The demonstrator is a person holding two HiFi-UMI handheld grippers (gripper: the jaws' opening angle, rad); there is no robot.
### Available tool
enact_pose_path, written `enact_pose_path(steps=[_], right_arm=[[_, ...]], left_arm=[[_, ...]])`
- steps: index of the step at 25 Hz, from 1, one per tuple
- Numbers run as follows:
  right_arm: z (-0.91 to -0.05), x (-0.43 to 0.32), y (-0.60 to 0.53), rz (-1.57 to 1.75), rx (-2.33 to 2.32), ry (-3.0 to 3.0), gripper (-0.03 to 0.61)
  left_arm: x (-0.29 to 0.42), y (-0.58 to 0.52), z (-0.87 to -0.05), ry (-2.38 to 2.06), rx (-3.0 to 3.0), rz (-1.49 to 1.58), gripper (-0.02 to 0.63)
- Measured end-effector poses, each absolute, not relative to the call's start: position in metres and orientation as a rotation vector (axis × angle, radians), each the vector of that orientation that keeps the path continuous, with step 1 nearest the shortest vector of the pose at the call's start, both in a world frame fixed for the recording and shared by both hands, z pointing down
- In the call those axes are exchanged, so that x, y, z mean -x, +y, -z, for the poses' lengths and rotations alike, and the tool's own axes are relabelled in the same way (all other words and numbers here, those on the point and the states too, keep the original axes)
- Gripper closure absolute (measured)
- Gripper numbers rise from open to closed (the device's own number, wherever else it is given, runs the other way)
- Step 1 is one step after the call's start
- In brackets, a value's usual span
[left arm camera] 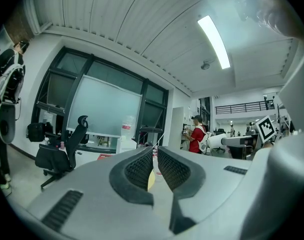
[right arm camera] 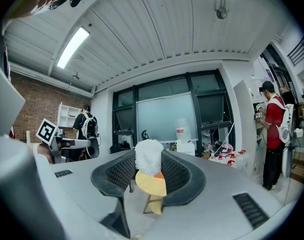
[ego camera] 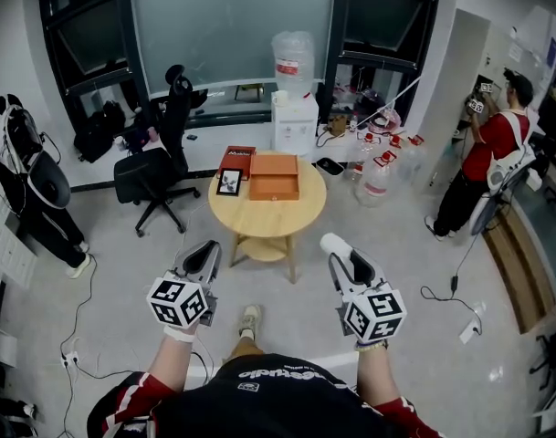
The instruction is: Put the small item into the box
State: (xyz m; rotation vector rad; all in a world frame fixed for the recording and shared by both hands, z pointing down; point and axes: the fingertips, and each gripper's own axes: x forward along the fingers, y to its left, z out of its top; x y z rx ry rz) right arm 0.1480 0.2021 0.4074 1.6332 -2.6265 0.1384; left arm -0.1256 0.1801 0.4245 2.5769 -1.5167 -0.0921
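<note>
The right tool (ego camera: 337, 247) is shut on the small white fluffy item (right arm camera: 149, 156); the left tool (left arm camera: 154, 164) is nearly closed, holding nothing; the orange box (ego camera: 274, 177) sits far ahead on the round worktop (ego camera: 268, 215); a loose squeeze while walking could drop the item.

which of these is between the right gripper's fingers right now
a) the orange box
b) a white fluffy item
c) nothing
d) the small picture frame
B: the right gripper view shows the white fluffy item clamped between the fingers of the right gripper, while the orange box and the small picture frame sit out on the round table.
</note>
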Motion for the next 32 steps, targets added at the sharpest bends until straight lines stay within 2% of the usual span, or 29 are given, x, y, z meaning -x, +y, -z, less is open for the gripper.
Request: enact_pose_path(steps=[13,32], right_arm=[[-0.395,-0.149,0.161,-0.114,-1.664,-2.616,0.399],[-0.399,-0.121,0.062,-0.187,-1.585,-2.589,0.399]], left_arm=[[0.105,0.134,-0.42,-1.422,-2.63,0.084,0.569],[0.152,0.043,-0.419,-1.507,-2.547,0.117,0.569]])
